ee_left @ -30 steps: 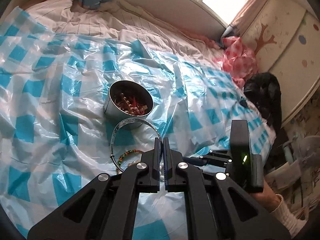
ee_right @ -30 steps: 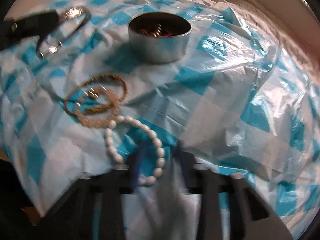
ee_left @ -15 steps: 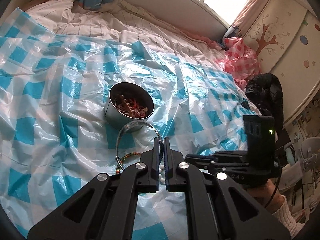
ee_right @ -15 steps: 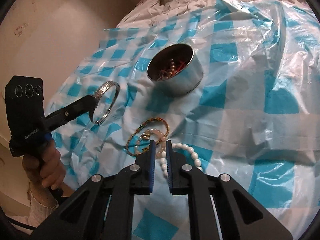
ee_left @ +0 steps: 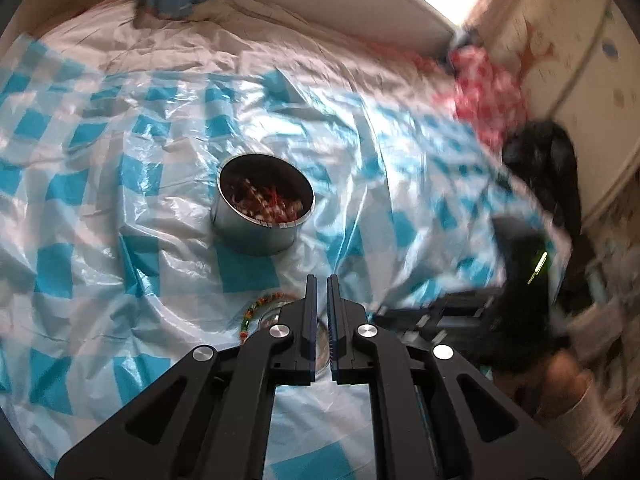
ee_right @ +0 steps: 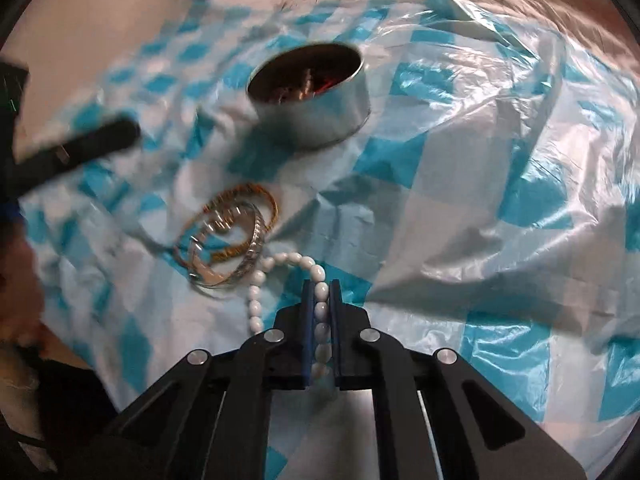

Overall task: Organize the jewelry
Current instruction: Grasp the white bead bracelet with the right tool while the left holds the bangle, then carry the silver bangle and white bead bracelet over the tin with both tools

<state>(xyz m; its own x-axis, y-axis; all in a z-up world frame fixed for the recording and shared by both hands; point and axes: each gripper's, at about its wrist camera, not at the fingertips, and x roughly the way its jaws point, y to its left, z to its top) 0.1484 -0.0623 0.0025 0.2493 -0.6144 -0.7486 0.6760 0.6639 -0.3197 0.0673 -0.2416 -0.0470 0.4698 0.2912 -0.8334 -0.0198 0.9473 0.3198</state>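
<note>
Right gripper (ee_right: 320,292) jaws clenched on white bead bracelet (ee_right: 316,276), lower centre | left gripper (ee_left: 319,288) jaws closed, empty | beads light, slick, limp strand — grip mid-strand | tin (ee_right: 316,100) upper centre, well apart

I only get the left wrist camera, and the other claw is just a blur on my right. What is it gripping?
Observer: The right claw is shut on a white bead bracelet, with beads lined up between its fingers.
Operator: Where's the rest of that bracelet?
Observer: Its loop sticks out to the left of the claw, reaching a silver bangle.
Operator: And the bangle?
Observer: It overlaps a gold-coloured bracelet, apart from the metal tin.
</note>
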